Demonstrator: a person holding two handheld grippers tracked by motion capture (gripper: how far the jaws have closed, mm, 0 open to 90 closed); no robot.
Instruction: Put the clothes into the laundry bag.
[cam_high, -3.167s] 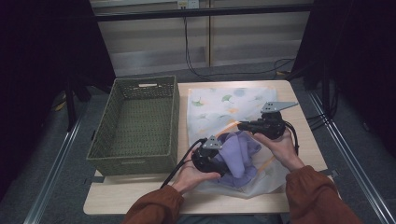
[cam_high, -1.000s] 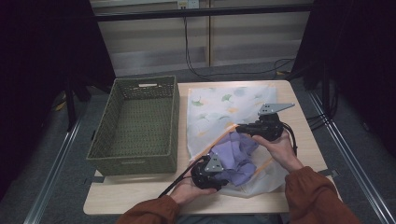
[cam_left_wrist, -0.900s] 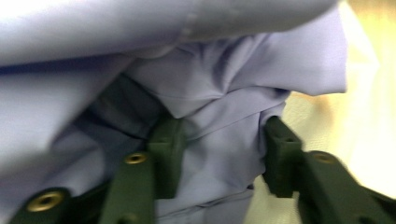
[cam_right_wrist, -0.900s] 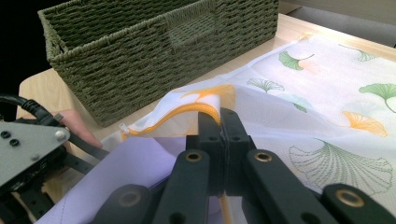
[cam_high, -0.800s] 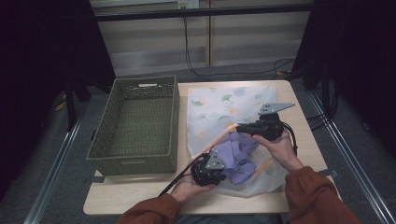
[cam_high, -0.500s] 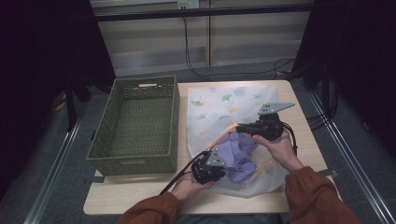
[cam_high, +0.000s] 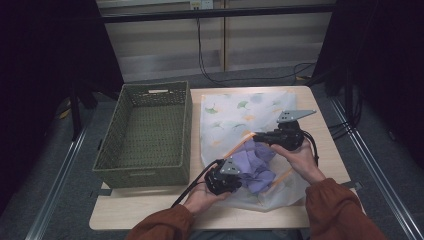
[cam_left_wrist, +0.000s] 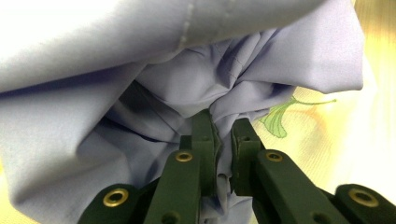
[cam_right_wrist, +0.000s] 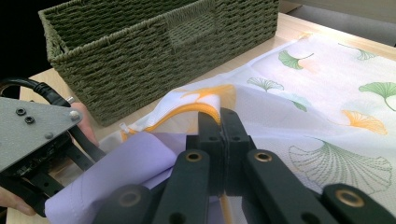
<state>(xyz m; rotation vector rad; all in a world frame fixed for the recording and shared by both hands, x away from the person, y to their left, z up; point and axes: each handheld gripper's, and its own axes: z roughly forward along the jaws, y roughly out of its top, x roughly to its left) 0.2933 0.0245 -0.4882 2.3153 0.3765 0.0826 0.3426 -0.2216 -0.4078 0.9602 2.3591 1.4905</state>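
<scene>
left gripper (cam_left_wrist: 223, 140): jaws just closed, clamped on purple cloth (cam_high: 255, 162)
right gripper (cam_right_wrist: 219, 122): clenched on bag (cam_high: 235, 112) rim
bag: cloth partly inside
basket (cam_high: 145, 172): left, nothing inside

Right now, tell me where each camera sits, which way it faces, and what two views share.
High view: above the person's side, looking down at the table; both forearms, left gripper, right gripper.
Left gripper view: along its jaws, shut on the purple cloth.
Right gripper view: along its jaws, shut on the bag's orange edge, facing the basket.
Shared: the purple cloth and the ginkgo-print bag.
</scene>
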